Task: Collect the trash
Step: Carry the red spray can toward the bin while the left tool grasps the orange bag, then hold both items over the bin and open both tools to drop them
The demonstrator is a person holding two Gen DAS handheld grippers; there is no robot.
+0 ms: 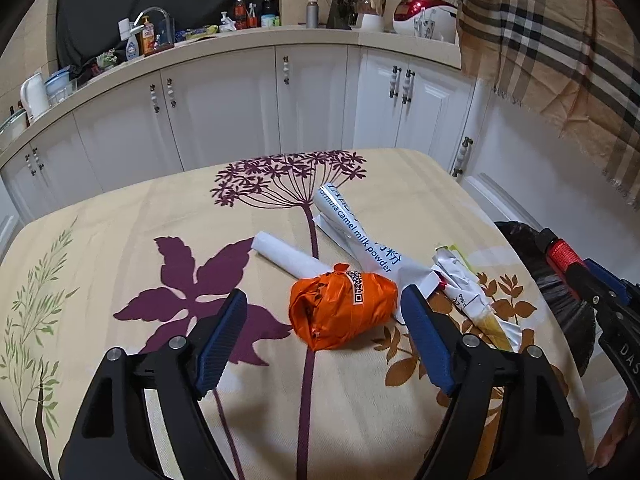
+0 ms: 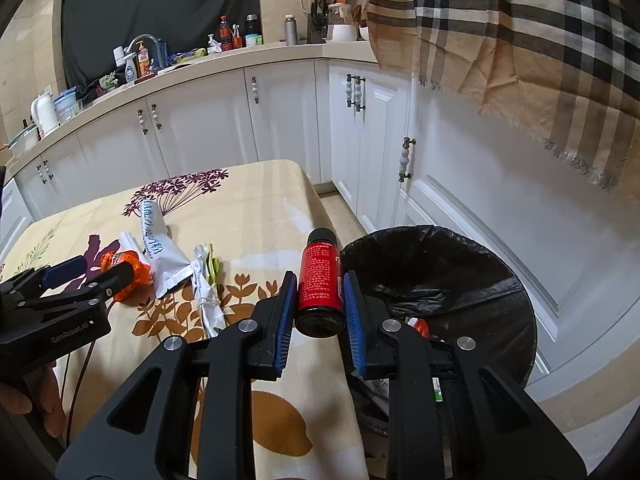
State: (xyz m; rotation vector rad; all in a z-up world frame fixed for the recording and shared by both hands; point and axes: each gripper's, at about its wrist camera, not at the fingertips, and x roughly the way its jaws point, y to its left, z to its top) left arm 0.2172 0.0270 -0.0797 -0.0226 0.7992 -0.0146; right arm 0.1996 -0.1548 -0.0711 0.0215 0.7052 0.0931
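White kitchen cabinets back a floral-clothed table (image 1: 120,240). I hold my left gripper (image 1: 324,316) wide open, one orange wrapper (image 1: 342,310) between its fingers, untouched. My right gripper (image 2: 316,300) clamps one red bottle (image 2: 320,284) at the table's right edge, beside one black-lined bin (image 2: 460,280). Three white wrappers lie behind the orange one.

Trash bin (image 2: 500,280) contents mostly hidden — hand (image 2: 24,396) cut off by the edge.
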